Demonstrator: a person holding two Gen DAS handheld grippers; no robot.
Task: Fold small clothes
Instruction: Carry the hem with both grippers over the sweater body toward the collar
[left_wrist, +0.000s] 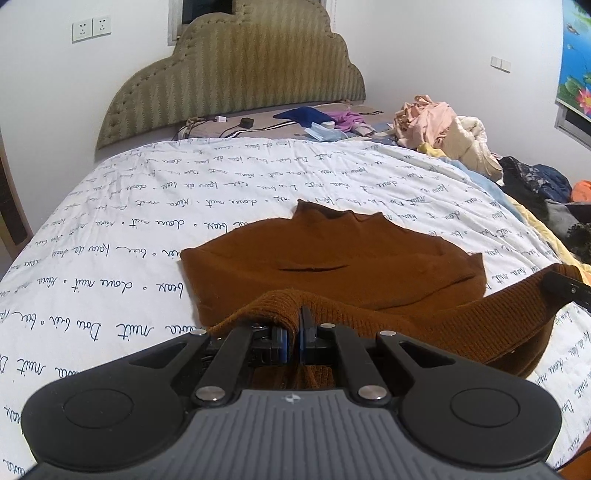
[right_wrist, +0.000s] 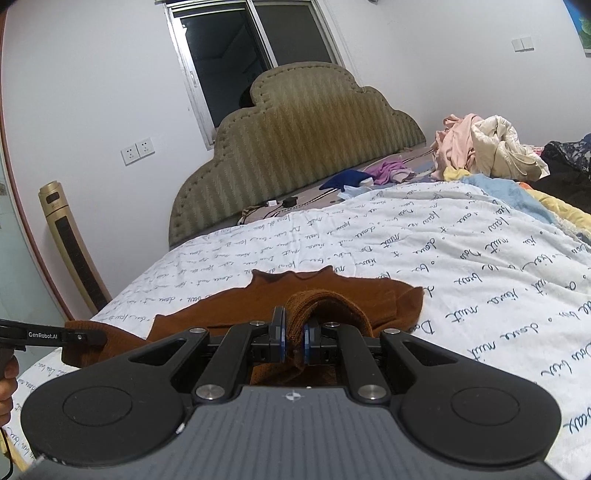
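A brown knitted sweater (left_wrist: 332, 258) lies on the white quilt with blue script (left_wrist: 147, 221), its upper part spread flat toward the headboard. My left gripper (left_wrist: 293, 332) is shut on the sweater's ribbed hem at the near left. My right gripper (right_wrist: 293, 332) is shut on the same hem (right_wrist: 325, 306) at the near right. The hem stretches lifted between both grippers. The right gripper's finger (left_wrist: 565, 288) shows at the right edge of the left wrist view. The left gripper (right_wrist: 79, 336) shows at the left edge of the right wrist view. The sweater also shows in the right wrist view (right_wrist: 240, 306).
A pile of pink and cream clothes (left_wrist: 443, 125) and dark garments (left_wrist: 535, 181) lie along the bed's right side. Small blue and purple items and chargers (left_wrist: 317, 118) sit by the padded headboard (left_wrist: 236, 74). A gold tower fan (right_wrist: 70, 243) stands left of the bed.
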